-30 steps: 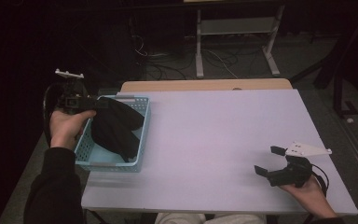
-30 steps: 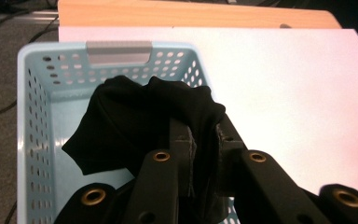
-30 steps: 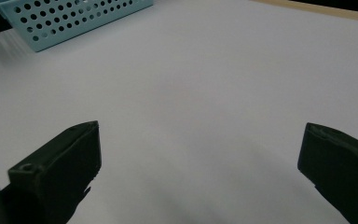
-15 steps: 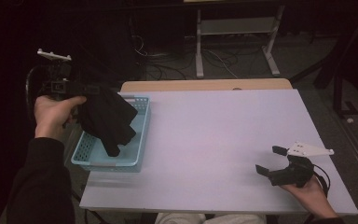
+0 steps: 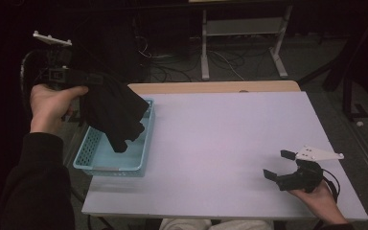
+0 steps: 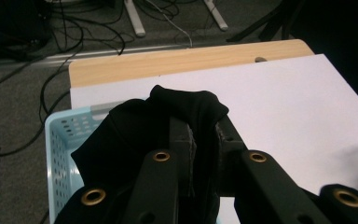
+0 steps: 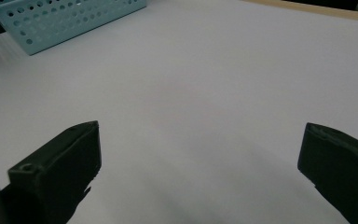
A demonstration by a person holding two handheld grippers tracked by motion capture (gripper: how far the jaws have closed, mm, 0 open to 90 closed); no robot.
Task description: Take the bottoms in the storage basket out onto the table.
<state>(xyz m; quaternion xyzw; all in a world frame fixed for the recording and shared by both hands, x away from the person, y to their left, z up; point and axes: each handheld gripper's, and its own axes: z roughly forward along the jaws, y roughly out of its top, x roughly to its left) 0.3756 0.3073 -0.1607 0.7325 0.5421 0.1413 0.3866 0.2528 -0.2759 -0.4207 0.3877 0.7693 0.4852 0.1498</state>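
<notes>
The cloth (image 6: 186, 112) is pinched in my left gripper (image 6: 204, 135): the jaws are nearly closed, with a bunched fold of the black fabric squeezed between them and humped over their tips. From that pinch the rest of the cloth (image 5: 112, 112) hangs down and a little toward the table, so its long axis runs steeply from the grip at top left to a loose tail at bottom right; the tail dangles inside the basket (image 5: 143, 143), above its floor as far as I can tell. The basket sits at the table's (image 5: 230, 143) left edge, partly overhanging it. I judge the step in hand to be lifting the cloth out of the basket, with the lift not yet finished, since the lowest fabric is not yet above the rim. The next move calls for more height until the tail clears the rim, then a carry over the open white surface without dragging the basket along. My right gripper (image 5: 282, 165) rests near the front right corner, well apart from the cloth, its jaws spread wide with nothing between them.
</notes>
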